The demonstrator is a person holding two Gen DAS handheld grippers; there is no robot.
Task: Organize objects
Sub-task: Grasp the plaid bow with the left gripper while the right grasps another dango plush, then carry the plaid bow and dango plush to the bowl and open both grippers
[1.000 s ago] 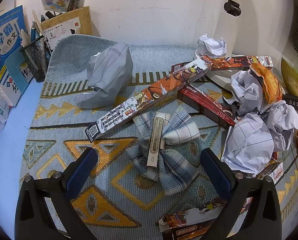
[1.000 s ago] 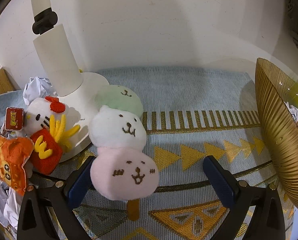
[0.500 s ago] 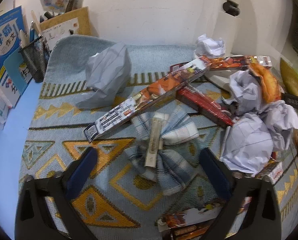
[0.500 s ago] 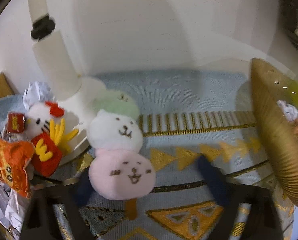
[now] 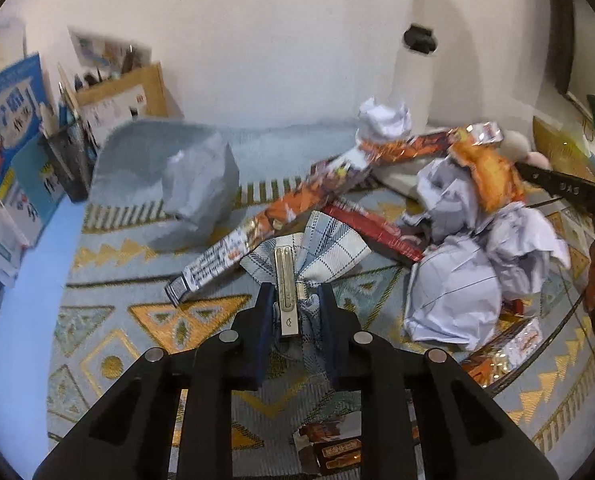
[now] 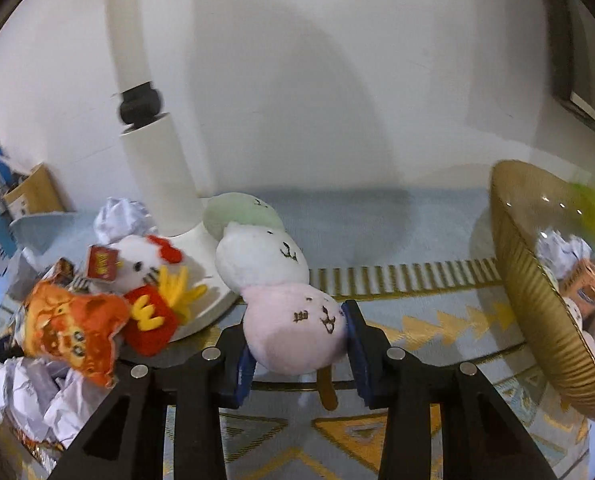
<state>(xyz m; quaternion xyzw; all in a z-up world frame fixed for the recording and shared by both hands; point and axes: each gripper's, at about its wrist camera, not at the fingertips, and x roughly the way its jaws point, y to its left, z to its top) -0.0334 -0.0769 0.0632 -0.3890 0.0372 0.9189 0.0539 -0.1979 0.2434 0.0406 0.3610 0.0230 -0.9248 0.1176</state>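
1. The left gripper (image 5: 294, 312), jaws closing, pinches the bow clip (image 5: 287, 280) at lower center; it should lift straight, clear of the boxes.
2. The right gripper (image 6: 297, 340), jaws closing, squeezes the plush (image 6: 293, 324) at center; the bowl (image 6: 537, 320) at right looks the likely place.

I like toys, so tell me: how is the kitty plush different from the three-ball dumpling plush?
The kitty plush is white with a red bow; the dumpling plush stacks green, white and pink balls. The kitty lies on the lamp base; the dumpling sits between the right hand-held gripper's closing jaws. Both are soft, with stitched faces.
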